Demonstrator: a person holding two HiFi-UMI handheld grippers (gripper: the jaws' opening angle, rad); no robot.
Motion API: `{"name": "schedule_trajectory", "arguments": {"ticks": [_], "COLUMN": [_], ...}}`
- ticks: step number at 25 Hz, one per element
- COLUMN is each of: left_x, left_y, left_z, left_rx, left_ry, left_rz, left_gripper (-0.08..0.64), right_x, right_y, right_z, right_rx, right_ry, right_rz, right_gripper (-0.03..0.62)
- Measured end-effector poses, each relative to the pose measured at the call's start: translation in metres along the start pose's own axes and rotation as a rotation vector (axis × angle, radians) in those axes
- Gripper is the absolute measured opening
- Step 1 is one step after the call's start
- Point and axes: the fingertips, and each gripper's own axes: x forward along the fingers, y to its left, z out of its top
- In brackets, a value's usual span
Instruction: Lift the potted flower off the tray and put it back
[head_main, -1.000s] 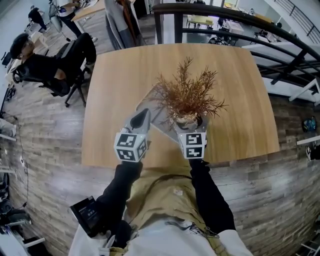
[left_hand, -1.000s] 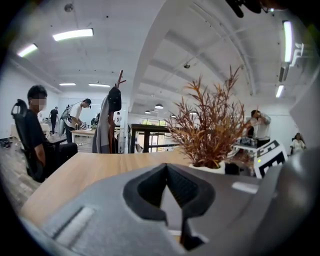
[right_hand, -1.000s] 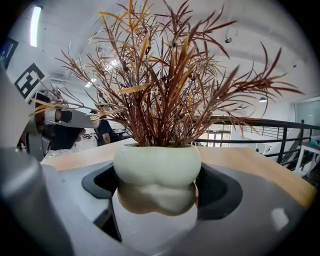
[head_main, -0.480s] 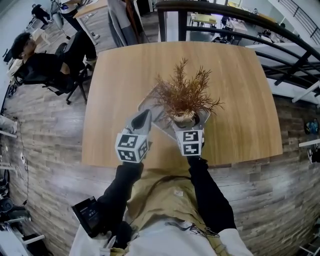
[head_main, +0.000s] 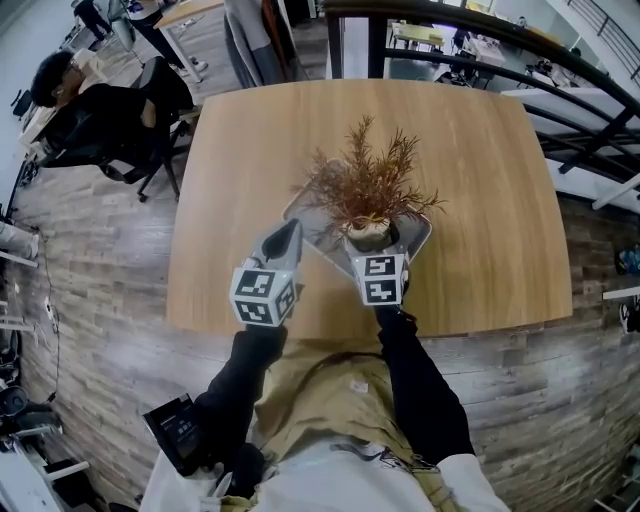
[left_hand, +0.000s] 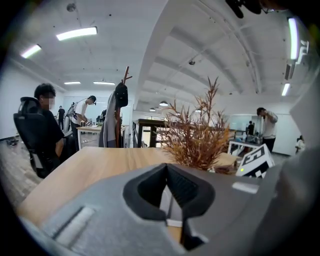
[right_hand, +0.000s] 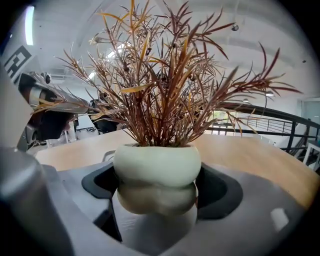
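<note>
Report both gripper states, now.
Left gripper: closed, empty.
Right gripper: closed on the potted flower.

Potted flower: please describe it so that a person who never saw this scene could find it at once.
On the large wooden table, near the edge closest to the person, lies a tray. Over it, the right gripper grips the potted flower. It is the only plant here: dry reddish-brown twigs in a pale, bulging pot.
</note>
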Motion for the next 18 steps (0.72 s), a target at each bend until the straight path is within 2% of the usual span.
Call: {"name": "schedule_trajectory", "arguments": {"ticks": [9, 18], "left_x": [0.0, -0.001], "left_y": [0.002, 0.001], "left_z": [0.001, 0.002], "left_rx": [-0.012, -0.031], "left_ry": [0.007, 0.009], "left_rz": [0.013, 0.021], "left_gripper": [0.002, 0.002], "right_x": [0.003, 0.0], "right_y": [0.001, -0.003], "right_z": [-0.004, -0.022], "right_rx": [0.008, -0.003], "right_ry": [0.049, 0.142], "right_rz": [0.02, 0.02], "right_gripper": [0.477, 0.479]}}
